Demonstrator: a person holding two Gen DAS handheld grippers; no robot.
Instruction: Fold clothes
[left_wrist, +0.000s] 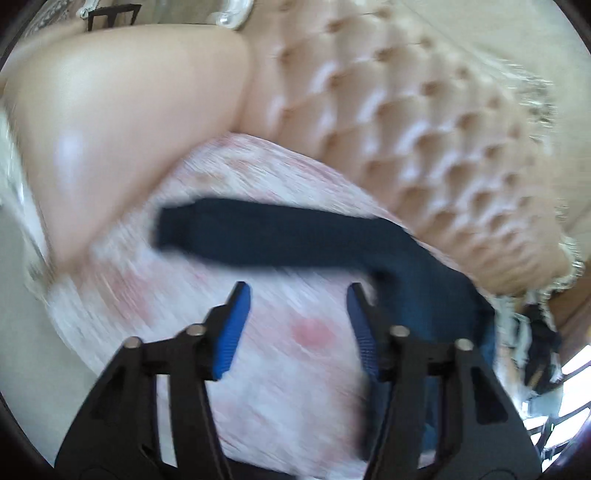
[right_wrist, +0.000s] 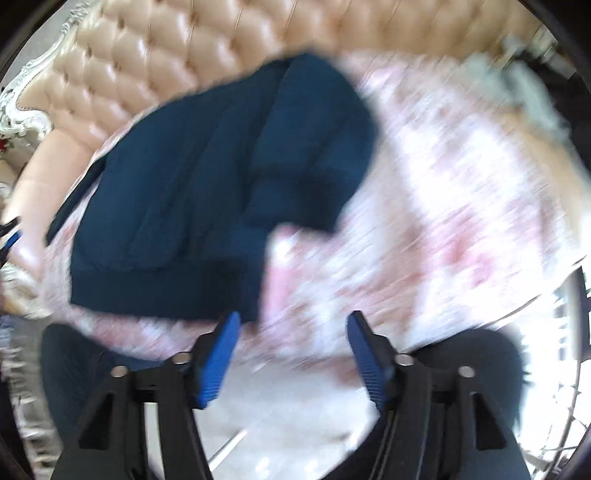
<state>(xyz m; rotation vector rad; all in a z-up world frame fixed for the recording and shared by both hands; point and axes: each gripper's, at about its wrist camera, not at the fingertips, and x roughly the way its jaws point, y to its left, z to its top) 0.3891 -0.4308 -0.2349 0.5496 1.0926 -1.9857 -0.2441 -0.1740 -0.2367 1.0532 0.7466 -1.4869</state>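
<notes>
Sweater (right_wrist: 207, 192) lies on cushion (right_wrist: 461, 206), sofa backrest (right_wrist: 155, 66) behind.

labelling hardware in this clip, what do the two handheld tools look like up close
Both match. The left tool and right tool each have a black, angular plastic frame with triangular cut-outs, round silver pins at the finger joints, and two tapered fingers faced with ribbed bright blue pads. No cables, printed markings, hands or sleeves show in either wrist view.

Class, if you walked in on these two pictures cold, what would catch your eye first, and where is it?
The dark blue garment lies spread on the pink-and-white cover, one sleeve stretched out flat. Behind it rises a tufted peach sofa back. Both grippers, left and right, hang open and empty above the cover.
</notes>
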